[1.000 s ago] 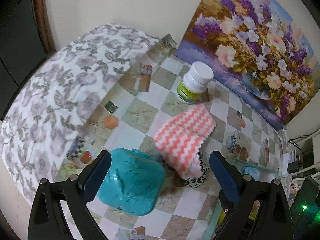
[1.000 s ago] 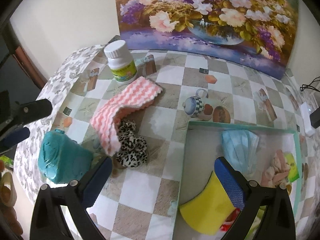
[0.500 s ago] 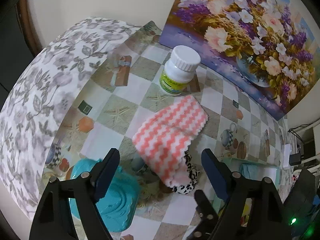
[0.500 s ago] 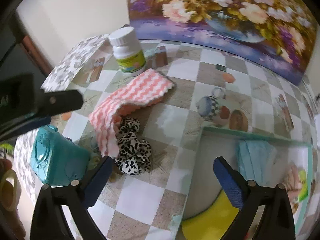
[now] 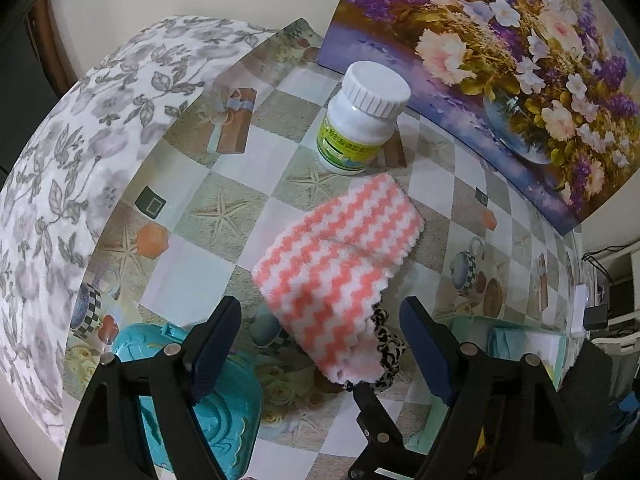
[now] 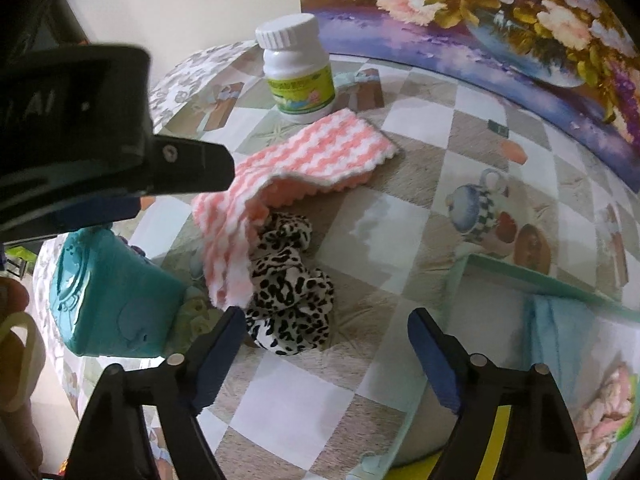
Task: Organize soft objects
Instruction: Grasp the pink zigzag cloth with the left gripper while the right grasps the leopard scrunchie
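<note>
A pink and white zigzag cloth [image 5: 340,264] [image 6: 304,164] lies folded on the checked table, draped partly over a leopard-print scrunchie [image 6: 290,284] [image 5: 386,346]. My left gripper [image 5: 320,340] is open and hangs just above the cloth's near end. My right gripper [image 6: 326,350] is open, with the scrunchie just ahead of its fingertips. A mint tray [image 6: 500,272] at the right holds a light blue cloth [image 6: 560,344], a yellow sponge [image 6: 500,424] and a pink soft item [image 6: 608,404].
A white pill bottle [image 5: 362,118] [image 6: 298,70] stands behind the cloth, near a flower painting [image 5: 500,40]. A teal plastic container [image 6: 104,300] [image 5: 208,404] sits at the left by the table's floral edge [image 5: 80,152]. The left gripper's body [image 6: 80,128] fills the upper left of the right wrist view.
Both grippers have moved forward toward the cloth and scrunchie, which now look larger. The left gripper has passed over the teal container. Both stay open.
</note>
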`<state>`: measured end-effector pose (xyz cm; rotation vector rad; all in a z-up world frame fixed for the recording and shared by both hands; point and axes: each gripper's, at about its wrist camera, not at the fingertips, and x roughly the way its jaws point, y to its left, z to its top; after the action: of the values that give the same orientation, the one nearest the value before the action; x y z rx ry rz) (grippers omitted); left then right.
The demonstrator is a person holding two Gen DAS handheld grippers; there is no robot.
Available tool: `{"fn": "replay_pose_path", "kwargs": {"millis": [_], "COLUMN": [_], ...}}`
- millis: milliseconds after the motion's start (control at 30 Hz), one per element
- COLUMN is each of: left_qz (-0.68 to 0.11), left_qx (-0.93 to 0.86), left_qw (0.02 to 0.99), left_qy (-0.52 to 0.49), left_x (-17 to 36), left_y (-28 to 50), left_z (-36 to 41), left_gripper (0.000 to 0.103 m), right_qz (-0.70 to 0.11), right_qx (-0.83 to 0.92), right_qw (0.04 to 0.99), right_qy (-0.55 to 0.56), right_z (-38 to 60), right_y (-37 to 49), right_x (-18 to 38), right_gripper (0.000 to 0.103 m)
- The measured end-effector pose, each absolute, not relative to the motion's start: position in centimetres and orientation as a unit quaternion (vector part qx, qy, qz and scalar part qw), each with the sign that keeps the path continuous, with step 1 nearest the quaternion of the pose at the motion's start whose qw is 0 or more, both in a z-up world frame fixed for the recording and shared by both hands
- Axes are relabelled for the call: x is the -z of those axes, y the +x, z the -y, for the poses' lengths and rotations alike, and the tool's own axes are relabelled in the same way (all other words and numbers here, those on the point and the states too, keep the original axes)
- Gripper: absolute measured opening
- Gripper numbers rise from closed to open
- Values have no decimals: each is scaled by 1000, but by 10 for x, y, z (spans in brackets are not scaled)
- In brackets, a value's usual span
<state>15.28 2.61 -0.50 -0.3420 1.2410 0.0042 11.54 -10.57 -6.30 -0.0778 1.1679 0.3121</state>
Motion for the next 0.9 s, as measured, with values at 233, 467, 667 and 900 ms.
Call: {"fn": "replay_pose_path", "kwargs": {"millis": [233,467,667,900], "left_qz": [-579,-579,-578,-571], "left_qx": [-1,3,12,12], "left_qw": [800,802,805,814], "left_qy": [-154,-147,-135,-107], "left_x": [6,7,12,19], "left_y": [153,154,156,160], "left_z": [-26,-23,-13,3], "left_gripper": [81,81,81,76], "right_qz": [-559,-555,-554,-555], "right_qx": [-169,-181,-175,-175], "right_qw": [812,811,811,810], "right_qy": [9,39,64,72], "right_z": [108,112,123,130], "right_y": [118,118,123,125], "right_x": [79,83,83,82], "right_gripper": [69,47,34,30]}}
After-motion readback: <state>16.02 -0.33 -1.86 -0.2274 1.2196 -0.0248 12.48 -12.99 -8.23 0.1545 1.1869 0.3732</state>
